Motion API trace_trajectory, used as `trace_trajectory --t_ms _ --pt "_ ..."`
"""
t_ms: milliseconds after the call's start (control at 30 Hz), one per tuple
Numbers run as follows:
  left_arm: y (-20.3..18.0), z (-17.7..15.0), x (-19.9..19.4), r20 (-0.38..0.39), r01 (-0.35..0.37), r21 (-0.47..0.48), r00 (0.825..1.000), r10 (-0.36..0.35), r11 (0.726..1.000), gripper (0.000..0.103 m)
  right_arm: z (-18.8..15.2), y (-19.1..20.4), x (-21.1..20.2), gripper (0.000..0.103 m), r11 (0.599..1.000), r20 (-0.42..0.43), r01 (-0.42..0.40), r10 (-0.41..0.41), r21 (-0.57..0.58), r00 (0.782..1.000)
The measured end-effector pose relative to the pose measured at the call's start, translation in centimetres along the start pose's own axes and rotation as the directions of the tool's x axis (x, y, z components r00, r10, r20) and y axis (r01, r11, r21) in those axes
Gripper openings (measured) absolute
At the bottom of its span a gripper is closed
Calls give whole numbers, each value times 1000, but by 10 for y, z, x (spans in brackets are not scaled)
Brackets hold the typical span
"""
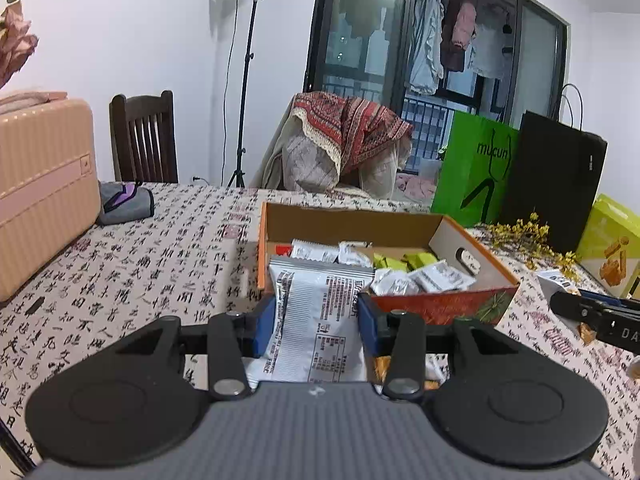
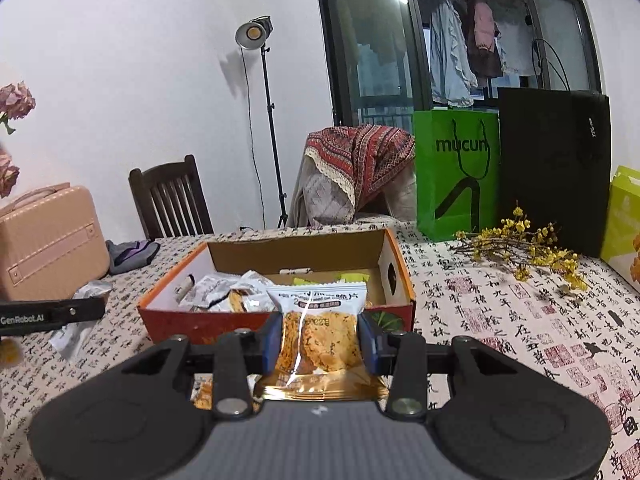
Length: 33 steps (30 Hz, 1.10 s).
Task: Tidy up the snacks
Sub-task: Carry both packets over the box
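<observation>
- Left gripper (image 1: 317, 314) is level before the cardboard box (image 1: 472, 246), its blue pads pinching a white printed snack packet (image 1: 316, 320).
- Right gripper (image 2: 319, 346) clamps an orange cracker packet (image 2: 320, 340) at the box's (image 2: 280, 254) near wall.

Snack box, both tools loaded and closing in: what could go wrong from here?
1. The left tool and right tool both face the near wall of the snack box; dropping together, they could collide.
2. The left tool pinches only the lower part of the white packet, so it may flop or slip.
3. Silver packets are already piled near the wall, so the cracker packet could land on the rim and slide out.
</observation>
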<state>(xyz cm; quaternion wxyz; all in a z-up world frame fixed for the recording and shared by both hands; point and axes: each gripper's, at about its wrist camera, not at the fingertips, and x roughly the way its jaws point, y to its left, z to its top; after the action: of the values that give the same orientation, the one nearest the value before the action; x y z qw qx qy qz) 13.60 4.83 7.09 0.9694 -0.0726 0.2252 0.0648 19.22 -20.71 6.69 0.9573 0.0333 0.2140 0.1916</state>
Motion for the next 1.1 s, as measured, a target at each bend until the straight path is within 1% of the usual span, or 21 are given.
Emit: trace_trajectory --t_ms 167,333,800,933,1100 --pt "-5 13 4 25 8 -8 1000 -7 1000 43 12 -2 7 39 1000 19 3 -3 8 1000" --pt "-15 26 17 36 16 -11 999 -16 1000 43 27 -3 22 39 1000 23 0 0 7 1000" --pt "-30 63 78 33 24 -42 999 -22 999 43 69 -7 81 39 1000 29 2 -2 -1 1000" --pt "-33 69 99 24 9 -57 1000 -8 998 43 75 -6 102 39 1000 19 -1 1 3 1000" --pt "-33 73 127 15 -11 -80 1000 12 997 44 75 -9 132 39 1000 6 -8 8 25 1000"
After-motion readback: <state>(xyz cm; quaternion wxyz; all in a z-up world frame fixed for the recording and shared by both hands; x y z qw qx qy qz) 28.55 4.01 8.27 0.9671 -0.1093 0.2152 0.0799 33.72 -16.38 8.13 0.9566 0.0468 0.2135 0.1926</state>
